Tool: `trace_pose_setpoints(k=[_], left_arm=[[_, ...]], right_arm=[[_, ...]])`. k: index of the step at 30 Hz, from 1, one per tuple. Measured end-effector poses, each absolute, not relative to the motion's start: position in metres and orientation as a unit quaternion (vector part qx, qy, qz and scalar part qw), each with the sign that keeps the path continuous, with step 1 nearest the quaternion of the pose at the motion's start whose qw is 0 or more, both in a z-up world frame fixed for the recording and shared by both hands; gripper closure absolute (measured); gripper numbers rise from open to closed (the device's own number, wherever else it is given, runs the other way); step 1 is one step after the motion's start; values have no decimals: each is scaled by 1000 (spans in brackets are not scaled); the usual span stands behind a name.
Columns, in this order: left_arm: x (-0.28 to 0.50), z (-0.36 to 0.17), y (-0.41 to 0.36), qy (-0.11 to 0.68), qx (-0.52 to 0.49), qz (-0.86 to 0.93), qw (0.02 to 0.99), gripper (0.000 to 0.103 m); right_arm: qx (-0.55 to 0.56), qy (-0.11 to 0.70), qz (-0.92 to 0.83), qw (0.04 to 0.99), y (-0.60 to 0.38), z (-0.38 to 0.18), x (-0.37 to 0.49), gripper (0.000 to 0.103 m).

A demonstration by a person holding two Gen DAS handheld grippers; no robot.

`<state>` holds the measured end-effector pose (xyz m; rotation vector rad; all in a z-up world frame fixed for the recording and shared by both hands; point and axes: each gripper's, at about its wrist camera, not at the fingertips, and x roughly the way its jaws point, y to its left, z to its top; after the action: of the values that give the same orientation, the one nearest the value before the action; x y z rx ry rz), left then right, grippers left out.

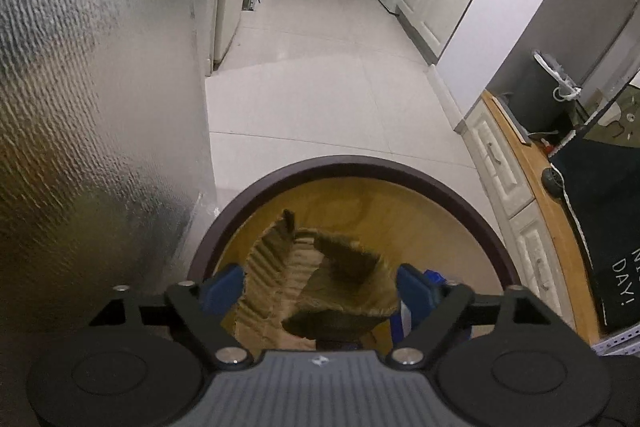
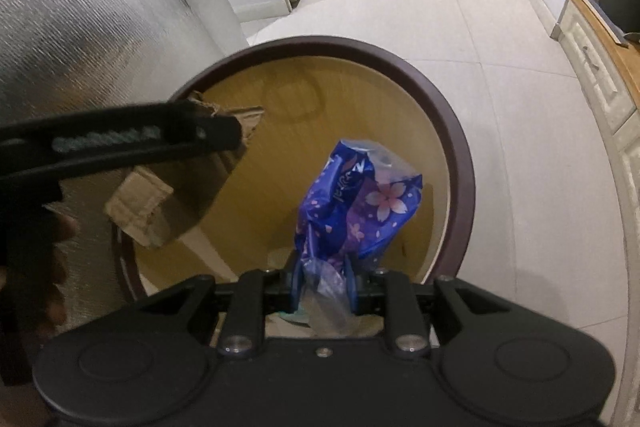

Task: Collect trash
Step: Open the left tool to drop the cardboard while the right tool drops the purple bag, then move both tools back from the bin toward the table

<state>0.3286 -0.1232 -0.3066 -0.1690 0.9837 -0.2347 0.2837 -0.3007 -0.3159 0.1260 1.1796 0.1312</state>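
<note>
- Your left gripper [image 1: 320, 285] hangs over the round bin [image 1: 472, 199], blue pads spread wide, with a torn piece of corrugated cardboard [image 1: 296, 283] between them; whether either pad touches it is unclear.
- The cardboard is ribbed, ragged-edged and folded; from the right wrist it sits at the bin's left rim.
- Your right gripper [image 2: 322, 285] pinches the clear crumpled end of a glossy blue plastic wrapper [image 2: 356, 203] printed with pink blossoms, over the bin's mouth.
- The bin has a dark, smooth rim and a yellowish liner inside.
- A quilted silver foil panel [image 1: 88, 107] stands close beside the bin's left side.
- Pale floor tiles [image 1: 320, 79] stretch beyond; white panelled cabinets [image 1: 520, 203] with a wooden top curve along the right.
</note>
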Motion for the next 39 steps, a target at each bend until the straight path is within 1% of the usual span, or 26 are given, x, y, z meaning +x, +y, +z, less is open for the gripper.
trace_pose_setpoints(k=[3, 5, 6, 8, 13, 14, 15, 16, 17, 18, 19, 26, 28, 30, 32, 37, 39], left_arm=[[327, -305, -123, 476, -78, -120, 868, 14], [326, -304, -125, 478, -78, -128, 865, 9], [325, -303, -125, 479, -77, -130, 865, 9], [322, -302, -125, 481, -77, -128, 864, 8], [316, -299, -119, 485, -79, -117, 863, 8], [315, -298, -117, 487, -80, -114, 862, 8], [314, -297, -116, 489, -80, -112, 861, 8], [312, -297, -114, 491, -80, -110, 861, 7], [310, -296, -113, 492, -79, -108, 860, 6], [309, -295, -111, 493, -79, -106, 860, 4], [308, -295, -110, 495, -78, -104, 859, 2], [299, -289, -107, 509, -74, -102, 852, 0], [297, -286, -108, 509, -75, -105, 851, 0], [294, -282, -109, 508, -72, -106, 852, 0], [291, -278, -108, 506, -70, -108, 853, 0], [282, -268, -110, 503, -66, -110, 855, 0], [279, -263, -110, 502, -63, -111, 855, 0]], right_arm=[[53, 559, 59, 825, -298, -318, 285, 78], [50, 560, 59, 825, -297, -317, 286, 75], [48, 559, 60, 825, -296, -316, 286, 70], [44, 558, 61, 827, -296, -315, 285, 67], [38, 557, 60, 827, -296, -311, 282, 66], [34, 557, 59, 828, -296, -309, 281, 61], [32, 556, 60, 828, -297, -309, 282, 54], [29, 554, 59, 830, -297, -307, 281, 50], [26, 553, 58, 831, -296, -306, 282, 44], [22, 551, 59, 832, -292, -305, 285, 40], [19, 550, 62, 833, -291, -303, 284, 40], [16, 547, 71, 834, -286, -295, 274, 37], [13, 546, 75, 834, -285, -290, 271, 34], [9, 543, 77, 836, -284, -284, 266, 25], [7, 537, 78, 840, -284, -277, 262, 23], [8, 525, 76, 848, -291, -259, 248, 14], [8, 521, 75, 850, -292, -254, 244, 5]])
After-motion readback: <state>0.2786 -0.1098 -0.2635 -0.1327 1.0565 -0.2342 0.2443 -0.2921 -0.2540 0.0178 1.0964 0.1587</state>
